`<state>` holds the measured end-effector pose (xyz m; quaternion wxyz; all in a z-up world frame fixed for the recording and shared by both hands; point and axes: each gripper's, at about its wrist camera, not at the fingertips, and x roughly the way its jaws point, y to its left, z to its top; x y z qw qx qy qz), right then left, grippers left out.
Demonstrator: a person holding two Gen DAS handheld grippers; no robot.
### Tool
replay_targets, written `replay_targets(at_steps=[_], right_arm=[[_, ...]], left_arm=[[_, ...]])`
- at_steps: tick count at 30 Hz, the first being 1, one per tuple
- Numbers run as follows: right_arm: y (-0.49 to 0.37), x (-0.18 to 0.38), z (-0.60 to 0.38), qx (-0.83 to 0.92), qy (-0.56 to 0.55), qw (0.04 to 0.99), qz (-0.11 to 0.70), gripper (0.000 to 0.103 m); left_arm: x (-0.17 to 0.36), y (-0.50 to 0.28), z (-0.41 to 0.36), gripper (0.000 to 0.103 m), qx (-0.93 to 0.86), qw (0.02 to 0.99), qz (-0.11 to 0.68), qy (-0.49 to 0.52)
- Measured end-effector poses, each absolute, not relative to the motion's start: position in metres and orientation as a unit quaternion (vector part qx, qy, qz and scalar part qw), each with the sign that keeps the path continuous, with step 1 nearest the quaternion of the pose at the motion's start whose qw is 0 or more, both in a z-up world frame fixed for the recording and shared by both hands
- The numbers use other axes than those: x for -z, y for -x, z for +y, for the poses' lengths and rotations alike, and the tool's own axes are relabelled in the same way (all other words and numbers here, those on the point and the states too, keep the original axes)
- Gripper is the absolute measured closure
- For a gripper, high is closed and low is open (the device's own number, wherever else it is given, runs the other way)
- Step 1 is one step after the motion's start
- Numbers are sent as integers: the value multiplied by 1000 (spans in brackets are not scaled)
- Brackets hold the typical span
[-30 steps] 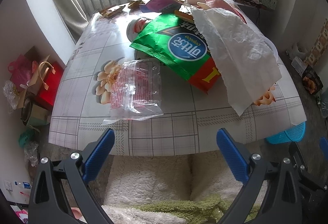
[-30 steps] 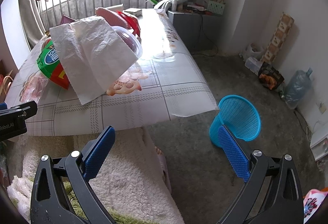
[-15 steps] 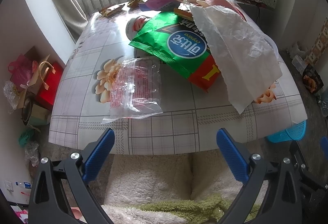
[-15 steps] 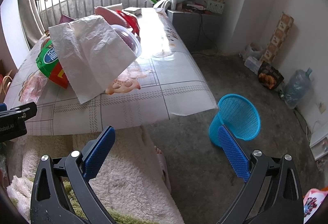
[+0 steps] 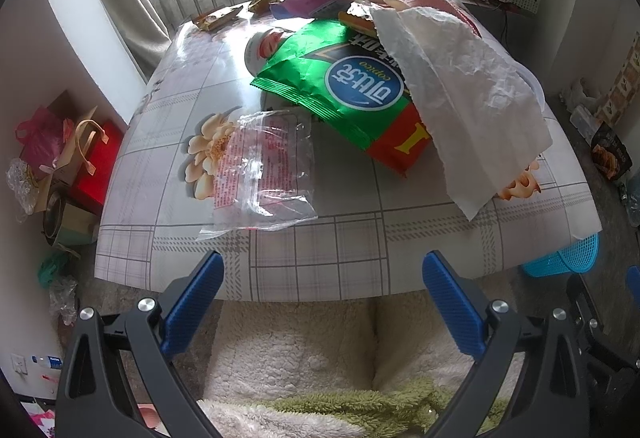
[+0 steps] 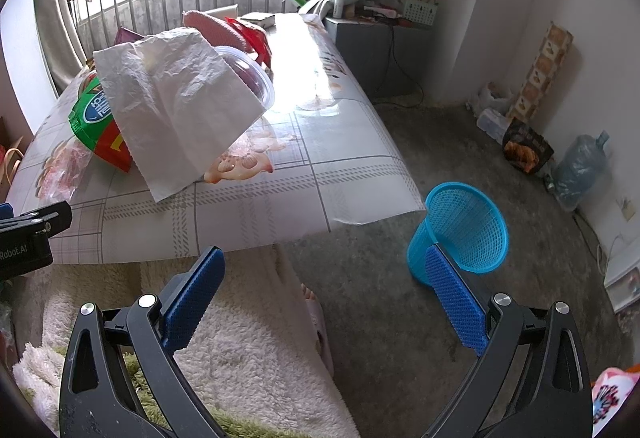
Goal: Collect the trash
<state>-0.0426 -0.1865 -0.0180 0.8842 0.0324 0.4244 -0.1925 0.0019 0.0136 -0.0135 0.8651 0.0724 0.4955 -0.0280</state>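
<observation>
A clear plastic wrapper (image 5: 264, 169) with red print lies crumpled and flat near the counter's (image 5: 328, 258) front edge. Just behind it, a big green snack bag (image 5: 340, 85) with a blue oval logo and red end sits tilted, leaning on the pile. A crumpled white paper sheet (image 5: 464, 89) drapes over the bag's right side and over a clear plastic tub (image 6: 252, 77). More wrappers (image 5: 218, 17) lie scattered at the far edge. The blue mesh bin (image 6: 464, 230) stands on the floor, tilted, beside the counter's corner.
</observation>
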Motion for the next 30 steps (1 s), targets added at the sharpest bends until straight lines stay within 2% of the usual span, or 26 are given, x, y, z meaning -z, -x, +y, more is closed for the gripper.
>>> replay_targets(at_steps=[30], right_arm=[[34, 21, -183, 178, -26, 882, 436, 7]], left_arm=[[17, -6, 20, 6, 17, 860, 504, -73]])
